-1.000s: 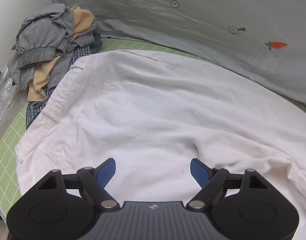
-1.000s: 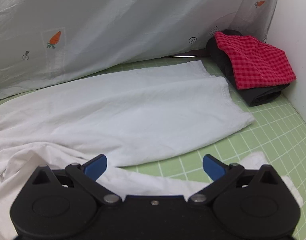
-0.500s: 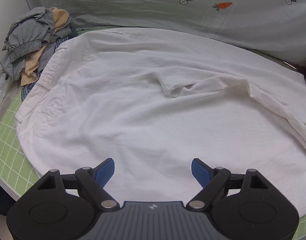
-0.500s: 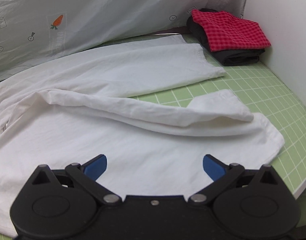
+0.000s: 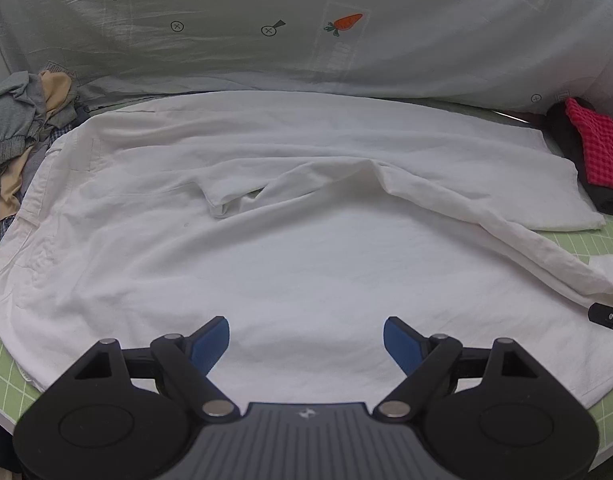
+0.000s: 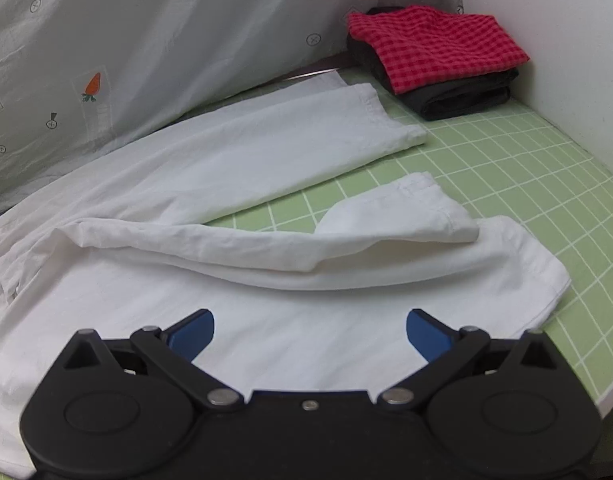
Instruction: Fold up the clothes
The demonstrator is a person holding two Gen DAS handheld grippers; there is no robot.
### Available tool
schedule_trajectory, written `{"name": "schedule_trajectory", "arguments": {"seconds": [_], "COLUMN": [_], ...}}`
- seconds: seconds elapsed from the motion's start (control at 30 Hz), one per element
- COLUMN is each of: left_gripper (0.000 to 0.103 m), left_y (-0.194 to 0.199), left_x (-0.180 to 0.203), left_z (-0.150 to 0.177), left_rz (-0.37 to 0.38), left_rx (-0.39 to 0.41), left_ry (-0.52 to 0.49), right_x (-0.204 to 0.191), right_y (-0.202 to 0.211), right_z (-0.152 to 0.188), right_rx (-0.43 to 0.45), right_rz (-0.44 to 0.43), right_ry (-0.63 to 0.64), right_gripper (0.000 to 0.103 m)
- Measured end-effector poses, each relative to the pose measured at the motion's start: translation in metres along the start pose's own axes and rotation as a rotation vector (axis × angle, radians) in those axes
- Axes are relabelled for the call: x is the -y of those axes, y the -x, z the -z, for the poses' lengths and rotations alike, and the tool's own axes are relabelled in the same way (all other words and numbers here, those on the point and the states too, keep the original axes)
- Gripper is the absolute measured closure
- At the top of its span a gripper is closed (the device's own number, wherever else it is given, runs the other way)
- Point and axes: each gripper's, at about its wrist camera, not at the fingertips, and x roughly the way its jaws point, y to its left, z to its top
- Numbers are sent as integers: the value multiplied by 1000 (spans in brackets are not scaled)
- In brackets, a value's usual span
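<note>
White trousers (image 5: pixel 290 256) lie spread across the green grid mat (image 5: pixel 586 240), waistband to the left, legs to the right. The near leg has a raised fold along it. In the right wrist view the trousers (image 6: pixel 234 168) show both hems, the near hem doubled over on itself. My left gripper (image 5: pixel 306 340) is open and empty, above the near edge of the trousers. My right gripper (image 6: pixel 310 330) is open and empty, above the near leg. A tip of the right gripper shows at the right edge of the left wrist view (image 5: pixel 608 314).
A pile of unfolded grey, tan and checked clothes (image 5: pixel 22 136) sits at the far left. A folded red checked cloth on a folded black garment (image 6: pixel 438 56) sits at the far right by a white wall (image 6: pixel 578 60). A carrot-print sheet (image 5: pixel 306 28) hangs behind.
Both grippers have pulled back towards the near table edge and up, so more of the trousers shows. The trousers lie as they did half a second ago. Both grippers stay open.
</note>
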Motion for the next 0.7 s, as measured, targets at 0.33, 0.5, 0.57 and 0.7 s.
{"name": "schedule_trajectory", "arguments": {"seconds": [0.33,0.5,0.57,0.7], "left_gripper": [17,17,17,17], "left_y": [3,3,1,-1], "left_x": [52,56,57,63], "left_z": [4,7,6,5], "left_rz": [-63,-108,-119,-122], "left_rx": [-28,-53,-58,-57], "left_ry": [43,77,88,94], "right_x": [33,28,33,71], "right_y": [-87,-89,-87,-82], "right_z": [-58,-95,-103,-96], "right_rx": [-112,66,106,51], "right_rz": [-43,12,56,116], "right_ry": [169,333,365,286], "right_gripper": [0,0,0,0]}}
